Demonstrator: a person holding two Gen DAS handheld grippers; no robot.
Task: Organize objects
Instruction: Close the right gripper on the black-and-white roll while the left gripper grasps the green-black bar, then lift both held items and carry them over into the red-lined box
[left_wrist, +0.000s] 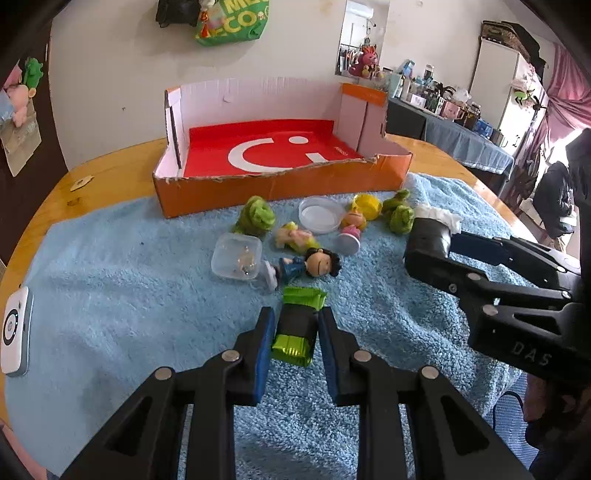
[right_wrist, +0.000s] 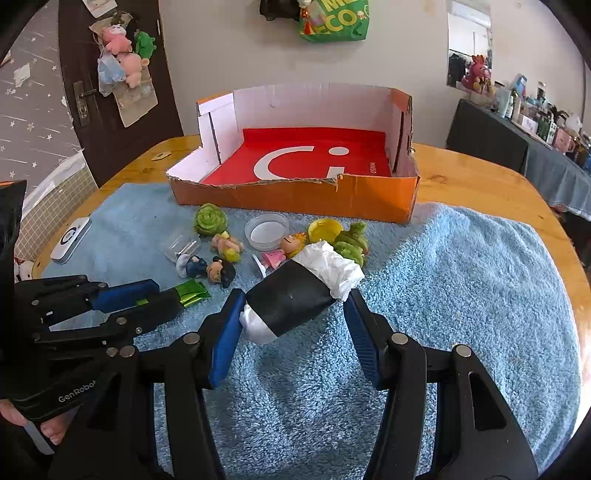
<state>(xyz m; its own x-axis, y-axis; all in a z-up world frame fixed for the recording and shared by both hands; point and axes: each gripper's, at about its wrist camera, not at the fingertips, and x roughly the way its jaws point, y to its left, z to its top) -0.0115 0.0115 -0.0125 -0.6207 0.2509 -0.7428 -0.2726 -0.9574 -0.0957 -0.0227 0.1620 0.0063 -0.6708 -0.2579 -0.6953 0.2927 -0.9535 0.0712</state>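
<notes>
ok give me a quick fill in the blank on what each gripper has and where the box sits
1. The left gripper brackets a black roll with shiny ____ ends.
2. The right gripper brackets a black roll stuffed with ____ tissue.
3. The orange box has a ____ floor.
4. The toys lie on a ____ towel.

Missing words: green; white; red; blue

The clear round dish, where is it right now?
The clear round dish lies on the blue towel, just before the orange box, between the green cabbage toy and the yellow cap.
</notes>
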